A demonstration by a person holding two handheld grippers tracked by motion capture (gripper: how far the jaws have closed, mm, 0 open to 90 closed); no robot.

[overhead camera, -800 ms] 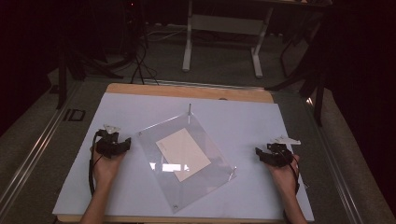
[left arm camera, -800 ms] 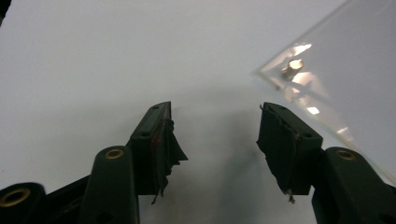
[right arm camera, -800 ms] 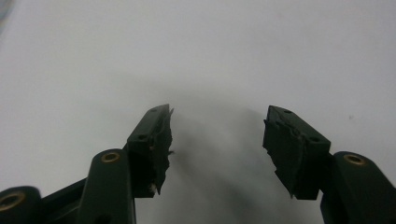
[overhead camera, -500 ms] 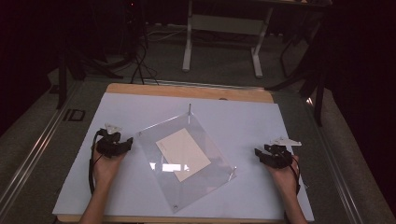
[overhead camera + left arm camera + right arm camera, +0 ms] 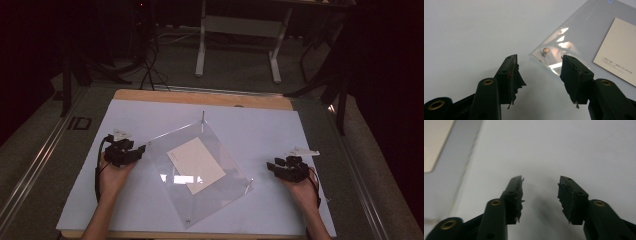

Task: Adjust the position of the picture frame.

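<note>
Clear acrylic plate (image 5: 200, 175), card (image 5: 196, 165) on it, left gripper (image 5: 142, 149) wide beside corner

Both tongs, left (image 5: 141, 149) and right (image 5: 270, 166), rest low with jaws apart.

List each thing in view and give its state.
Left tongs: open, empty, at the frame's corner post.
Right tongs: open, empty, over bare sheet.
Clear acrylic frame: flat on the table, turned cornerwise.
Cream card: lying flat within the frame.
Corner post: upright.
</note>
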